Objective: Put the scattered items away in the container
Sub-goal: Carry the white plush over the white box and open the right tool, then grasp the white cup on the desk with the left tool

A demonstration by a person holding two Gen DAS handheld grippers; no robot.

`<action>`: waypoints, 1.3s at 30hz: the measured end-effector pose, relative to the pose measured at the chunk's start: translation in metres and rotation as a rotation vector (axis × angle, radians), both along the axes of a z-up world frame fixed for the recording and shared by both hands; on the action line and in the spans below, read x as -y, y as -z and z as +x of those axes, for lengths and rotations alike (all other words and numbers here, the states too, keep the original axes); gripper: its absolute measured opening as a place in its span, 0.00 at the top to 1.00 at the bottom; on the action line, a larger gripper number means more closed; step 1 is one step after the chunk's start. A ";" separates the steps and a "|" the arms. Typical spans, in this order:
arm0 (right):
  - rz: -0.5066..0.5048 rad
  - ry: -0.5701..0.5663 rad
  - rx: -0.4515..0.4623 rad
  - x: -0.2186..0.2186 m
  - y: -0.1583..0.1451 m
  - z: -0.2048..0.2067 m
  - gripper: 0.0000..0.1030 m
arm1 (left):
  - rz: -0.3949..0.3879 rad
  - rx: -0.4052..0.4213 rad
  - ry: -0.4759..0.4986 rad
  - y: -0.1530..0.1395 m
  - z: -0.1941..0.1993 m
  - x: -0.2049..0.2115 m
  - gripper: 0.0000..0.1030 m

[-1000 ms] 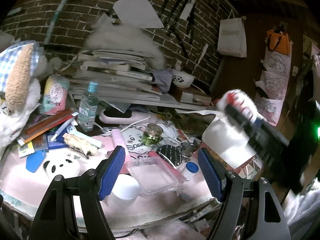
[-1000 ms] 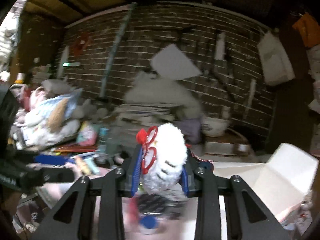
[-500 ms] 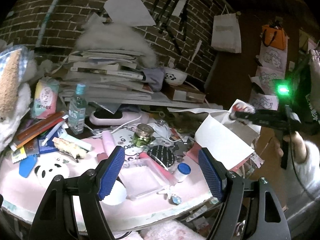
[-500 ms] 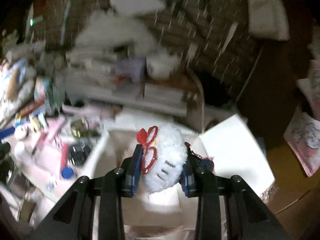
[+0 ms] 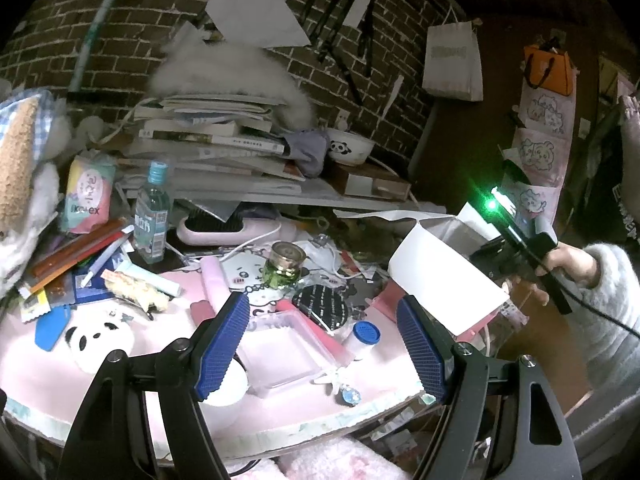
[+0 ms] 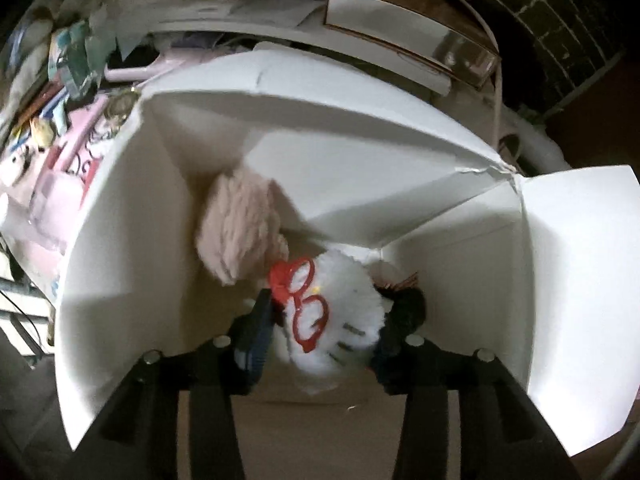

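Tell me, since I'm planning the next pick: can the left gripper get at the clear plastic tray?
Probably yes: the left gripper is open, and the clear plastic tray lies uncovered between its fingers.

tissue pack (image 5: 86, 196) | print partly legible: "K..ex"

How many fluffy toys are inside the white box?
2. A beige fluffy plush lies deep in the white cardboard box, and a white fluffy plush with red glasses is beside it, held between the right gripper jaws. More may hide underneath.
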State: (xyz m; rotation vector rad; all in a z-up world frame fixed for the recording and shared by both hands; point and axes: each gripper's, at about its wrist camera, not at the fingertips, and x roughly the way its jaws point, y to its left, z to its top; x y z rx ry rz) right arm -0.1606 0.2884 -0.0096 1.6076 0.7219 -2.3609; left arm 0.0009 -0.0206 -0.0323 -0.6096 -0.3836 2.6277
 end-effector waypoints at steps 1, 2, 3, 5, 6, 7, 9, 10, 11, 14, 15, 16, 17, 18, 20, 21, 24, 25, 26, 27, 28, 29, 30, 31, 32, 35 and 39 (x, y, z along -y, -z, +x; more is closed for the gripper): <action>-0.001 0.001 -0.006 -0.001 -0.001 0.001 0.53 | 0.002 0.001 0.000 0.000 0.000 0.000 0.29; -0.006 0.005 -0.018 -0.002 -0.003 0.002 0.47 | 0.001 0.002 0.000 0.001 0.000 0.000 0.29; -0.010 0.009 -0.032 -0.003 -0.006 0.003 0.44 | -0.002 0.004 -0.001 0.001 0.000 -0.001 0.29; -0.029 0.015 -0.074 -0.006 -0.016 0.006 0.31 | -0.006 0.005 -0.005 0.001 0.000 0.000 0.29; -0.052 0.019 -0.102 -0.009 -0.024 0.009 0.31 | -0.006 0.006 -0.008 0.001 0.000 0.000 0.29; -0.081 0.023 -0.135 -0.010 -0.033 0.013 0.31 | -0.006 0.007 -0.013 0.002 -0.001 0.000 0.29; -0.123 0.028 -0.226 -0.012 -0.053 0.024 0.30 | -0.008 0.008 -0.027 0.004 -0.001 0.003 0.29; -0.148 0.023 -0.269 -0.010 -0.060 0.029 0.28 | -0.012 0.008 -0.032 0.006 -0.002 0.004 0.29; -0.178 0.018 -0.318 -0.009 -0.069 0.033 0.19 | -0.018 0.009 -0.039 0.008 -0.003 0.005 0.29; -0.338 -0.065 -0.468 0.004 -0.093 0.065 0.06 | -0.047 0.003 -0.067 0.014 -0.003 0.010 0.29; -0.388 -0.108 -0.488 0.014 -0.097 0.077 0.06 | -0.055 0.001 -0.078 0.017 -0.003 0.012 0.29; -0.421 -0.135 -0.499 0.020 -0.101 0.084 0.06 | -0.060 0.003 -0.089 0.020 -0.004 0.016 0.29; -0.464 -0.175 -0.509 0.029 -0.103 0.094 0.04 | -0.064 0.008 -0.100 0.023 -0.004 0.019 0.29; -0.501 -0.225 -0.509 0.040 -0.101 0.104 0.03 | -0.067 0.013 -0.110 0.025 -0.004 0.021 0.29; -0.555 -0.308 -0.498 0.064 -0.092 0.118 0.02 | -0.074 0.026 -0.132 0.032 -0.003 0.026 0.29; -0.578 -0.342 -0.491 0.075 -0.085 0.125 0.02 | -0.077 0.027 -0.137 0.034 -0.002 0.028 0.29; -0.647 -0.406 -0.468 0.101 -0.060 0.143 0.02 | -0.089 0.017 -0.133 0.042 0.004 0.030 0.29; -0.682 -0.421 -0.446 0.110 -0.050 0.147 0.02 | -0.097 0.016 -0.132 0.045 0.006 0.030 0.29; -0.706 -0.430 -0.422 0.117 -0.041 0.149 0.02 | -0.103 0.019 -0.132 0.048 0.007 0.030 0.29; -0.736 -0.429 -0.395 0.123 -0.031 0.149 0.02 | -0.108 0.028 -0.134 0.052 0.007 0.030 0.29; -0.754 -0.425 -0.376 0.127 -0.023 0.151 0.02 | -0.110 0.034 -0.133 0.055 0.007 0.030 0.30; -0.769 -0.414 -0.358 0.132 -0.014 0.152 0.02 | -0.111 0.039 -0.130 0.058 0.007 0.031 0.30; -0.777 -0.399 -0.346 0.133 -0.005 0.151 0.02 | -0.114 0.042 -0.128 0.060 0.007 0.030 0.30; -0.774 -0.379 -0.336 0.136 0.005 0.150 0.02 | -0.119 0.047 -0.127 0.062 0.007 0.030 0.30; -0.772 -0.353 -0.332 0.139 0.015 0.149 0.02 | -0.125 0.051 -0.128 0.064 0.008 0.030 0.30; -0.785 -0.293 -0.299 0.136 0.037 0.145 0.02 | -0.123 0.051 -0.124 0.068 0.009 0.031 0.38; -0.767 -0.232 -0.273 0.126 0.060 0.140 0.02 | -0.141 0.073 -0.125 0.072 0.005 0.028 0.57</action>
